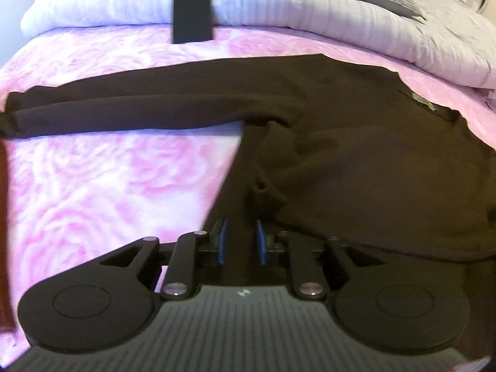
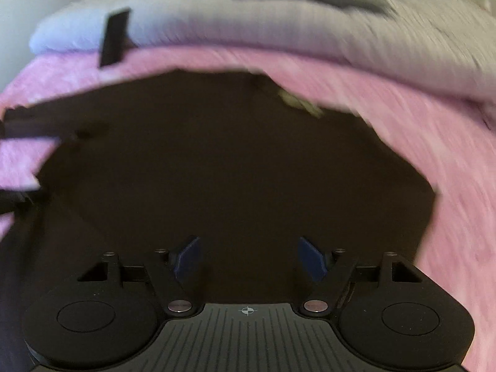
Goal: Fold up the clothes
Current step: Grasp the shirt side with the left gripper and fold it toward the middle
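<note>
While spread flat on the pink rose-patterned bedspread [image 1: 93, 170], dark brown long-sleeved sweater [image 1: 356, 161], one sleeve running leftward, lies directly ahead of both tools: left gripper [image 1: 241, 241], nearer its hem, fingers narrowly apart, gripping nothing; right gripper [image 2: 249, 259], fingers wide apart.

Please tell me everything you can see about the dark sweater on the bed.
The sweater is dark brown, nearly black, of soft, thick-looking cloth. It lies spread flat on the pink flowered blanket, not yet folded. One long sleeve stretches straight out to the side. A pale label shows at the neck, and some wrinkles gather near the armpit. The left gripper and the right gripper are over its lower part; whether either touches it is unclear.
</note>
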Demonstrator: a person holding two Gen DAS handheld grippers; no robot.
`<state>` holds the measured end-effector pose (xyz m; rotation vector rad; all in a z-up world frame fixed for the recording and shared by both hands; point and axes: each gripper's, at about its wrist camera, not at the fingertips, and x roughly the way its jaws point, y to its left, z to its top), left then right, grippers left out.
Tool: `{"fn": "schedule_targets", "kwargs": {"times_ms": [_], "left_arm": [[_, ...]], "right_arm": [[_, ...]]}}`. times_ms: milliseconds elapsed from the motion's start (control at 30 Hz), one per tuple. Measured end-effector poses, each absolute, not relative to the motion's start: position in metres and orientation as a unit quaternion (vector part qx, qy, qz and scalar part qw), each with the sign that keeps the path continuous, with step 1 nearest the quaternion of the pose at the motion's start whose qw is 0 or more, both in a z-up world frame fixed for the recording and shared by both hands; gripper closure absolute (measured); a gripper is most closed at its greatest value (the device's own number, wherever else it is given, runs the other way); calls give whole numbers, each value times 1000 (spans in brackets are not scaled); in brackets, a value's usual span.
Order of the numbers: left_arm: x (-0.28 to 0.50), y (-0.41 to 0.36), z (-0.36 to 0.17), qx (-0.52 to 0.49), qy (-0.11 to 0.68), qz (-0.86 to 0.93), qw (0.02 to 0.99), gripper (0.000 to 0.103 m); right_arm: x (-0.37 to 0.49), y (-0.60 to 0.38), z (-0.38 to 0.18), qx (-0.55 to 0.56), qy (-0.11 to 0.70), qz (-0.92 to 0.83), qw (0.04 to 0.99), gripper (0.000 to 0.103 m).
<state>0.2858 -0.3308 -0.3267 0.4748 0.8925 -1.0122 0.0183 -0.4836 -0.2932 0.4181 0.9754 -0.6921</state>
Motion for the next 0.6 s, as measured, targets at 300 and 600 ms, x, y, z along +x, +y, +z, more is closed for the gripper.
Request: {"fn": "schedule_targets", "kwargs": {"times_ms": [300,600], "left_arm": [[266,-327,-297,222,380,-500,746,74],[266,-396,-310,264,351,-552,709,74]], "right_arm": [[-63,-488,-322,323,450,-351,755,29],[-105,-487,-317,359,437,-349,748,29]]}}
